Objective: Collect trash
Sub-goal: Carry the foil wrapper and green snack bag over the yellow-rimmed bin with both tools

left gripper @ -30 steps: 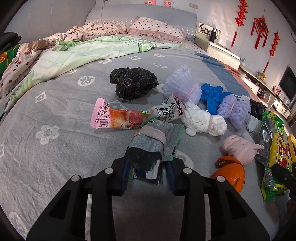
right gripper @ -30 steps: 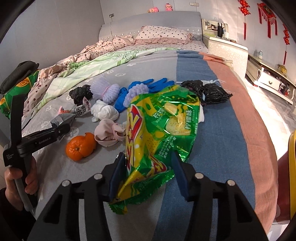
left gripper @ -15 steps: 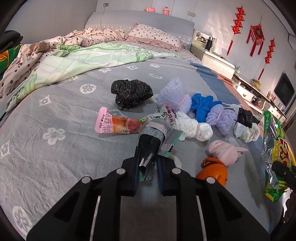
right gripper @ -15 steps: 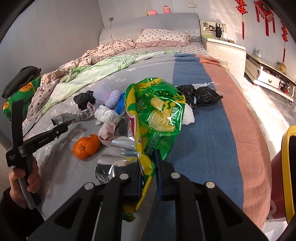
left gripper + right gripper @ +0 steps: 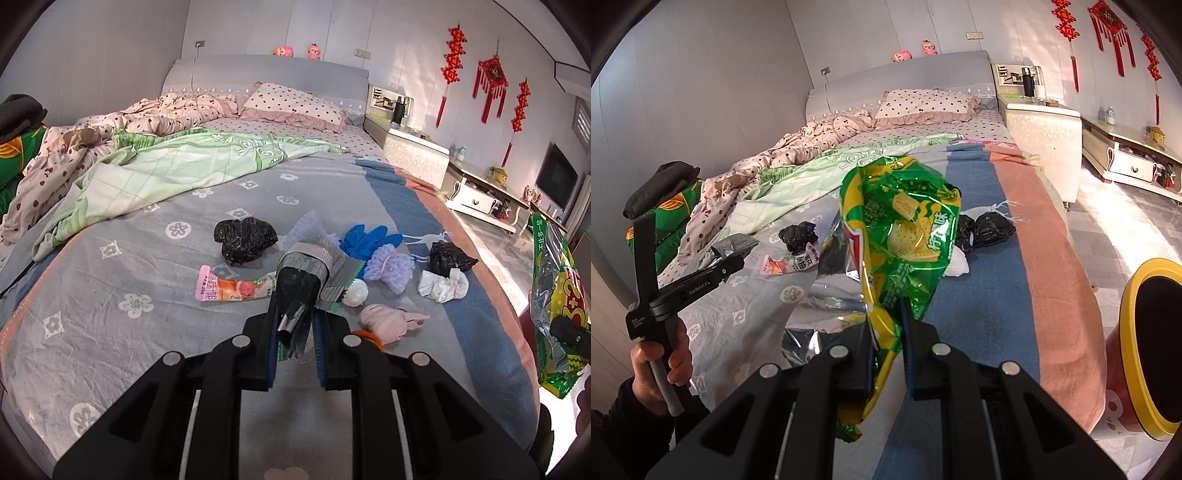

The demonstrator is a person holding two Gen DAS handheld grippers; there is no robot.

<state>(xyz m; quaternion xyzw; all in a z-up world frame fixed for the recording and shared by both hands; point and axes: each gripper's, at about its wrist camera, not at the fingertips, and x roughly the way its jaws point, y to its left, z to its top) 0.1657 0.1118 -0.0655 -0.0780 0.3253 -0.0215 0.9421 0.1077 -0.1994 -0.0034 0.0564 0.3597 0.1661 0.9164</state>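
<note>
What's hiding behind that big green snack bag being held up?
In the right wrist view, the green snack bag partly covers two black plastic bags and a white wad on the bed. Whatever lies directly behind it is hidden.

bright daylight from right, sharp focus, fisheye-warped edges

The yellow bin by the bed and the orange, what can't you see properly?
- Yellow bin, right wrist view: cut off by the picture's edge, inside too dark.
- Orange, left wrist view: mostly hidden behind the left gripper.
- Orange, right wrist view: hidden behind the green snack bag.
</note>
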